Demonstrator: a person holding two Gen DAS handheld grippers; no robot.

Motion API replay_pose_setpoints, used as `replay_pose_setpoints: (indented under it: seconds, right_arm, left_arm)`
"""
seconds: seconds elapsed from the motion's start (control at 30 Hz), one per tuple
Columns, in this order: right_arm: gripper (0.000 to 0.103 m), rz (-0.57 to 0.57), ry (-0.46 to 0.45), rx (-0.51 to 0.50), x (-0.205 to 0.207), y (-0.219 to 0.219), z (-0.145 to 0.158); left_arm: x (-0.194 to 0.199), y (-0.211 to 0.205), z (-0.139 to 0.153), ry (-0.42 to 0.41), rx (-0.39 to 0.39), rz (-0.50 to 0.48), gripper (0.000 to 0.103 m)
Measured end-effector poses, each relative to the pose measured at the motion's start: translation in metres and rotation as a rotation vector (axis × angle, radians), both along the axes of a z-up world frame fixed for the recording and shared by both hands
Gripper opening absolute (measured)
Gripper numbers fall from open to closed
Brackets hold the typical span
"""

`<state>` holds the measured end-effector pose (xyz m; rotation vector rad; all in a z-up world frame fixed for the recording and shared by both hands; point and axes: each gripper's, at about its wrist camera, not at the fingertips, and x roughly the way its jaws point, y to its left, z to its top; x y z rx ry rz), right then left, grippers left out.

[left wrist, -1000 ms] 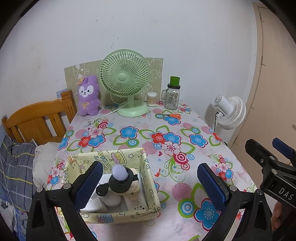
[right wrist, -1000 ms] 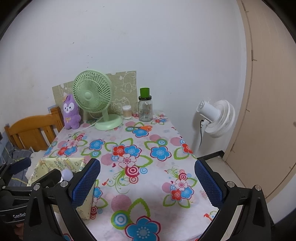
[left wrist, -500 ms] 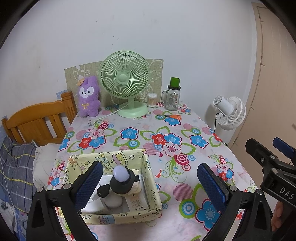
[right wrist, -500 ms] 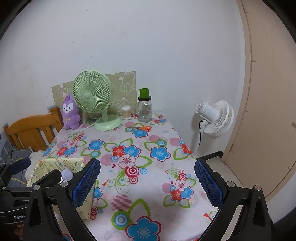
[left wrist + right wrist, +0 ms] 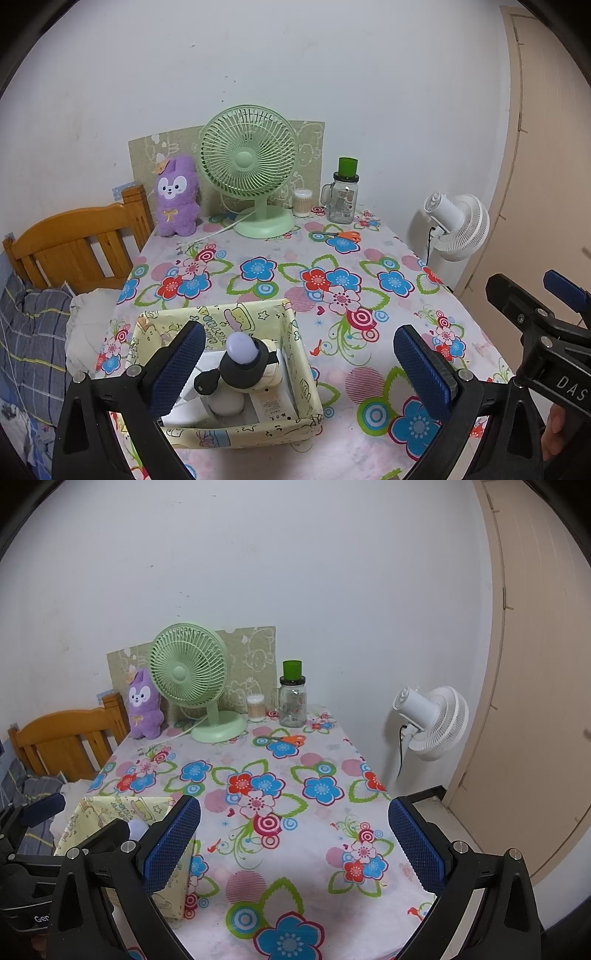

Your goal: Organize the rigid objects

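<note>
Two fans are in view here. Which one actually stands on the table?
The green fan does, its round base on the floral tablecloth at the back beside the purple plush. The white fan stands off the table's right edge, by the door.

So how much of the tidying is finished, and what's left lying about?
Looks partly done: the yellow cartoon-print box already holds a round black gadget with a lilac dome and some white items. Nothing is in hand; the left claw and right claw both hang open. Orange-handled scissors lie loose on the floral tablecloth, probably next.
</note>
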<state>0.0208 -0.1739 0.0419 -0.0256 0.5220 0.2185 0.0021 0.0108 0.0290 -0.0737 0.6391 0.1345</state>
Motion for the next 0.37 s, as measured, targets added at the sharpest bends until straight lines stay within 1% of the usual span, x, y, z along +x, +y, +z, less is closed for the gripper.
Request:
replay_pose_setpoints:
  seconds: [0.37]
  right_arm:
    - [0.103,-0.005,-0.005,0.006,-0.0026,-0.0003,0.0011]
  left_arm:
    - [-0.0064,0.0045,0.0028,-0.017,0.003,0.014,0.103]
